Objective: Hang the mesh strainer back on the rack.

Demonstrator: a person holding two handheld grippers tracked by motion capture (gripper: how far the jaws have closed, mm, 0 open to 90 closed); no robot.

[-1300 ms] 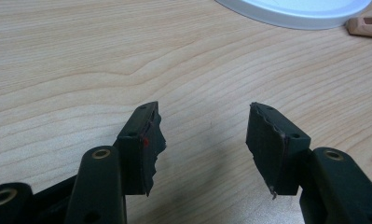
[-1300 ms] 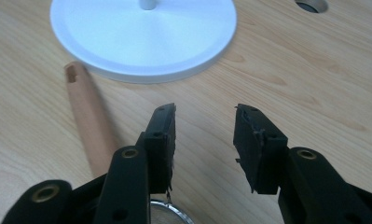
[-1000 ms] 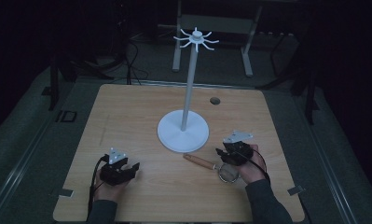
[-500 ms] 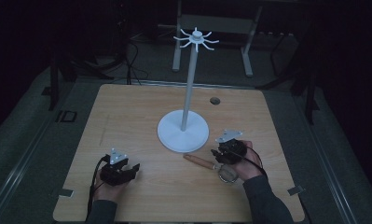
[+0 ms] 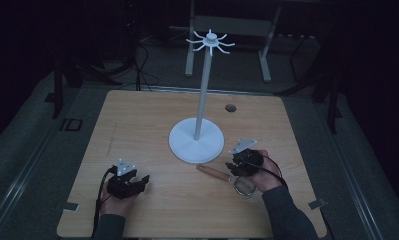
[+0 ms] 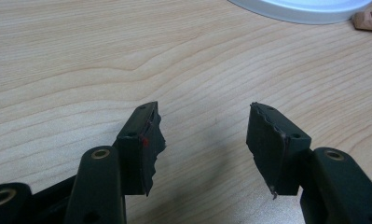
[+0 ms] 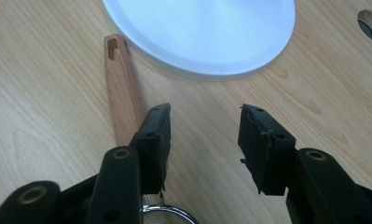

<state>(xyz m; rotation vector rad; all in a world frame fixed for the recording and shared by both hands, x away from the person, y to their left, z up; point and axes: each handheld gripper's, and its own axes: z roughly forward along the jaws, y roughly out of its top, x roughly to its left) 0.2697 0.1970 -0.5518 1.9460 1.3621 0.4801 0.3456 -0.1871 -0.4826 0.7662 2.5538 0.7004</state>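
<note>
I see my left gripper [image 5: 143,179] resting low near the front left of the wooden table [image 5: 147,125], its jaws spread apart over bare wood. My right gripper [image 5: 231,165] sits at the front right, jaws also apart and holding nothing. Just beside its left jaw lies a small strainer [image 5: 226,178], its wooden handle [image 7: 122,93] pointing toward the white stand [image 5: 197,142], handle tip close to the round base, mesh bowl [image 5: 245,186] under my right hand [image 5: 263,172]. The stand's pole rises mid-table, topped with radiating hooks [image 5: 210,42].
</note>
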